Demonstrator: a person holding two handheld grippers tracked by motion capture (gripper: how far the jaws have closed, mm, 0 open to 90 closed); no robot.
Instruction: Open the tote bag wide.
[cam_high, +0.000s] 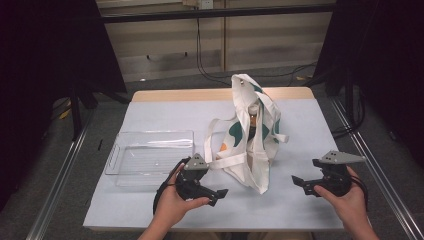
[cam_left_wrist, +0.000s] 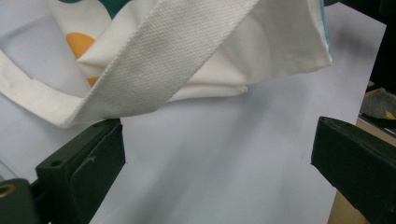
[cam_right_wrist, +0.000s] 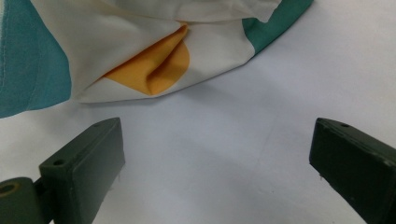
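A cream tote bag (cam_high: 252, 135) with teal and orange patches stands slumped in the middle of the table, something dark inside it. Its straps (cam_high: 220, 145) trail to the left. My left gripper (cam_high: 220, 194) rests low on the table just left of the bag's front corner, jaws open and empty. In the left gripper view a cream strap (cam_left_wrist: 154, 70) and the bag's corner (cam_left_wrist: 280, 51) lie just beyond the jaws. My right gripper (cam_high: 299, 184) sits right of the bag, open and empty, pointing at it. The right gripper view has the bag's orange patch (cam_right_wrist: 154, 70) ahead.
A clear plastic tray (cam_high: 150, 155) lies on the white tabletop (cam_high: 310, 125) left of the bag. Metal rails run along both sides of the table. Dark curtains hang at left and right, and cables lie on the floor behind.
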